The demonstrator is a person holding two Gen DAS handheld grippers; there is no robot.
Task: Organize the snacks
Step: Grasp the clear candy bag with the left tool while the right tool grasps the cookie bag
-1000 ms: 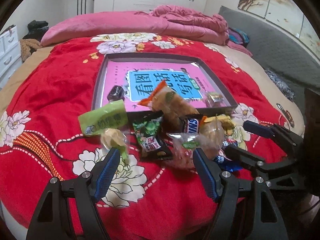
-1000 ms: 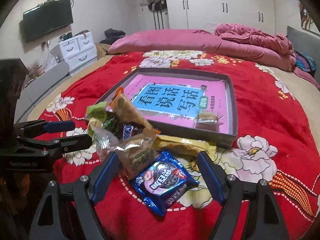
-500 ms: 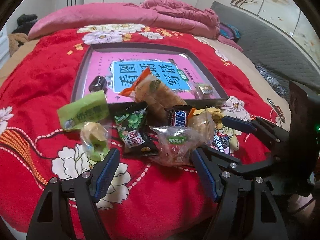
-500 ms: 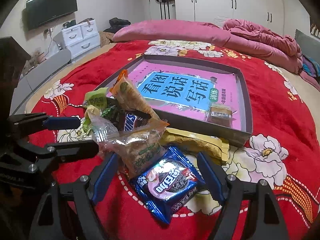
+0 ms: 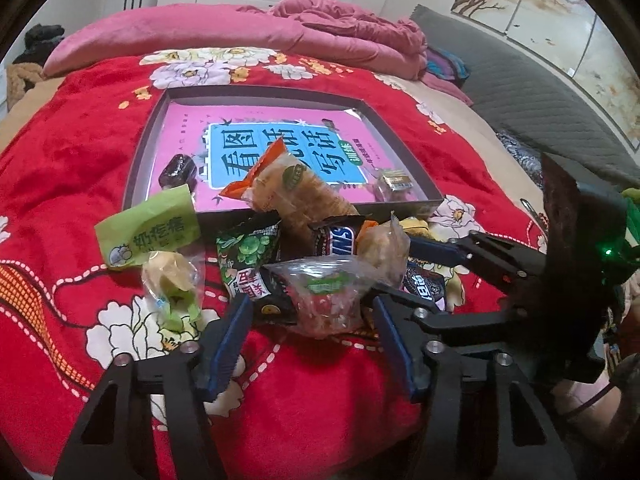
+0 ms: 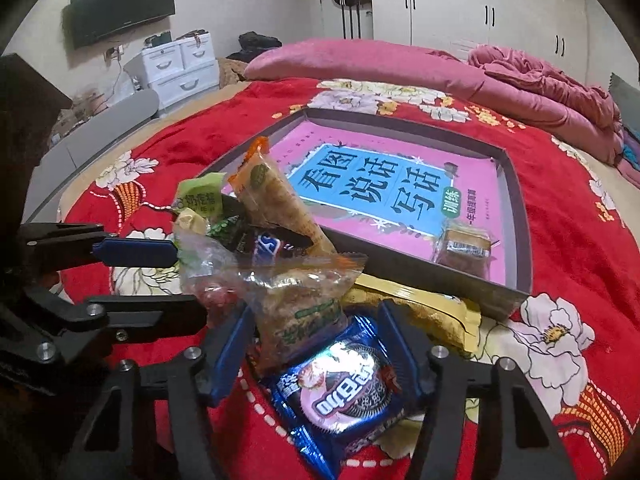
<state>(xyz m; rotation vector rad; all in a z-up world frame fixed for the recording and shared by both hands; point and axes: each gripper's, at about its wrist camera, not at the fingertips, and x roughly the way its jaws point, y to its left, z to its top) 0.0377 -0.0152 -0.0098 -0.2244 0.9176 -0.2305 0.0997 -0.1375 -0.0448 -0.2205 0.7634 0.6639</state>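
The left gripper [image 5: 310, 336] hangs low over the red flowered bedspread [image 5: 72, 152] with its jaws spread apart and grasping nothing. Just ahead of its fingertips, between them, lies a clear plastic packet with a green label [image 5: 326, 300], the nearest edge of a heap of snacks. To the left of its left finger sits a clear-wrapped pale yellow pastry [image 5: 172, 282], with a light green paper packet [image 5: 150, 228] beyond that. Ahead in the heap are a dark packet printed with green peas [image 5: 246, 258], a Snickers bar [image 5: 338, 238] and a long orange-ended cracker pack [image 5: 292, 190] leaning up over the near wall of the shallow grey box [image 5: 148, 140]. Inside the box, on its pink and blue printed floor, a dark wrapped sweet [image 5: 178, 170] lies at far left and a small clear-wrapped brown cake [image 5: 394, 182] at far right.

The right gripper [image 6: 316, 350] is also released, jaws wide. Between its fingers lies a blue Oreo packet [image 6: 346, 392], overlapped by a clear bag of brown crumbly snack [image 6: 298, 304]. A yellow foil packet [image 6: 424, 304] lies just beyond the right finger, against the box's near wall [image 6: 420, 276].

Bare bedspread lies open to the right of the right gripper and to the left of the left gripper; the two grippers sit close beside each other.
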